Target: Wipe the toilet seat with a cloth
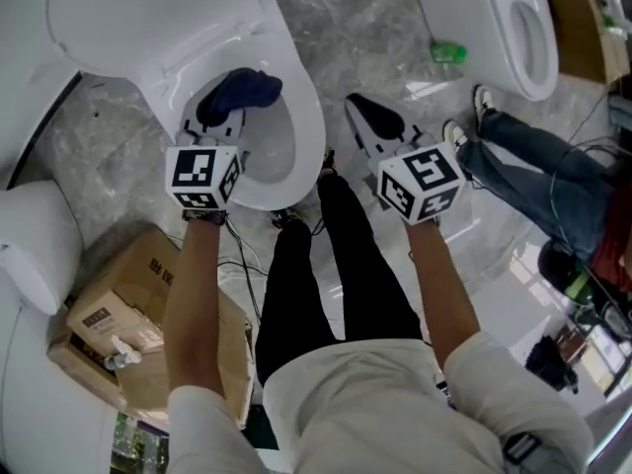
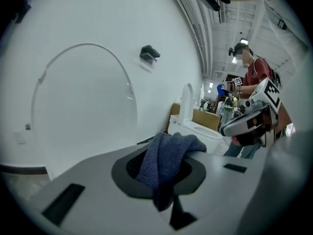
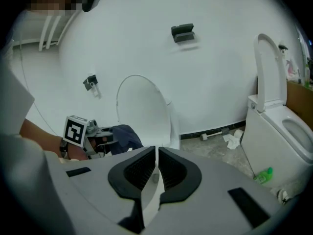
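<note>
At the left, a cardboard box (image 1: 148, 294) lies on the floor; it carries a white label (image 1: 93, 319) and some dark print, but both are too small to read. Above it the left forearm reaches straight forward, bare from the sleeve to the wrist, and the left gripper (image 1: 219, 118) points forward and a little down over the toilet bowl. Its marker cube (image 1: 202, 176) shows black-and-white squares and no words. In the left gripper view its jaws are pinching a dark blue cloth (image 1: 242, 89): the cloth is bunched between the pads, and one end hangs down in front of them. The cloth is in the air above the open bowl, close to the white toilet seat (image 1: 314, 126), but I cannot tell if it touches the seat. The lid stands raised behind. To the right, over the grey floor, the right forearm also reaches forward, and the right gripper (image 1: 373, 117) points forward and downward. Its jaws are pressed nearly together, with only a thin gap and nothing between them. Farther right a green bottle (image 1: 449, 52) lies on the floor beside a second toilet (image 1: 523, 28), and another person's legs in jeans (image 1: 533, 156) stretch across the floor.
</note>
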Motion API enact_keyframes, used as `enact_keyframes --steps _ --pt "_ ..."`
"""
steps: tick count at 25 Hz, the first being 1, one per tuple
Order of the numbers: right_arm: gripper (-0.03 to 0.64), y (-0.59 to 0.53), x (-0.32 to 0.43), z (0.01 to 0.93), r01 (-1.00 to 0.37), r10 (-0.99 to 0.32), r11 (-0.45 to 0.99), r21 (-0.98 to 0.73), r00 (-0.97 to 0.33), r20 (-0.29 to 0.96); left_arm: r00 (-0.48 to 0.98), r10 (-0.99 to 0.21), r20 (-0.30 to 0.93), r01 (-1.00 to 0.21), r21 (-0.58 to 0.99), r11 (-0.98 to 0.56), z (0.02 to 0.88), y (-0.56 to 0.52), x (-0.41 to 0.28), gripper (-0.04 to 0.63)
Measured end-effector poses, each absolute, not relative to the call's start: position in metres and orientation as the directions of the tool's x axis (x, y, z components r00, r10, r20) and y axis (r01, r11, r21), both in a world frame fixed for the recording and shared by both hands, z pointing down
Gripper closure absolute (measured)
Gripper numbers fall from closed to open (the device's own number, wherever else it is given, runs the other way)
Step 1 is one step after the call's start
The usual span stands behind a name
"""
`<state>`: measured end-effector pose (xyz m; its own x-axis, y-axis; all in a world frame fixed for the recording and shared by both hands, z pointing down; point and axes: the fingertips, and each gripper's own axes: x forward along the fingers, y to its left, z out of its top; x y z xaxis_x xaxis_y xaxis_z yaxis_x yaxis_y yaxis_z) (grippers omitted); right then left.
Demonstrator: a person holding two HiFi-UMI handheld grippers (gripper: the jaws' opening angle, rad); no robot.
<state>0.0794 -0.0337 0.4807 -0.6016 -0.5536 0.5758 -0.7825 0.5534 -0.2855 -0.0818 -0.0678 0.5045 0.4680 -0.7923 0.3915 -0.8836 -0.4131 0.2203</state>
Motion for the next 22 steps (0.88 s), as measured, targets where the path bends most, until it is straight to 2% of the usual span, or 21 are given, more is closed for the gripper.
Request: enact_keyframes --steps 5,11,22 --pt "0.575 -0.025 0.064 0.431 -0.77 -0.572 0.586 -0.251 -0.613 0.544 0.4 -0.825 0.401 -0.914 0.248 -0.322 0.462 -0.024 -0.101 0.561" --pt "0.575 -0.013 0.051 0.359 -0.754 -0.595 0.619 -0.222 -0.634 0.493 0.367 -0.834 0.413 -0.927 0.233 -0.293 0.4 0.006 -0.116 0.561" --pt "0.575 0.004 0.029 0.233 -0.73 -0.644 0.658 -0.187 -0.674 0.362 0.32 -0.89 0.325 -0.944 0.189 -0.27 0.26 0.035 -0.128 0.561"
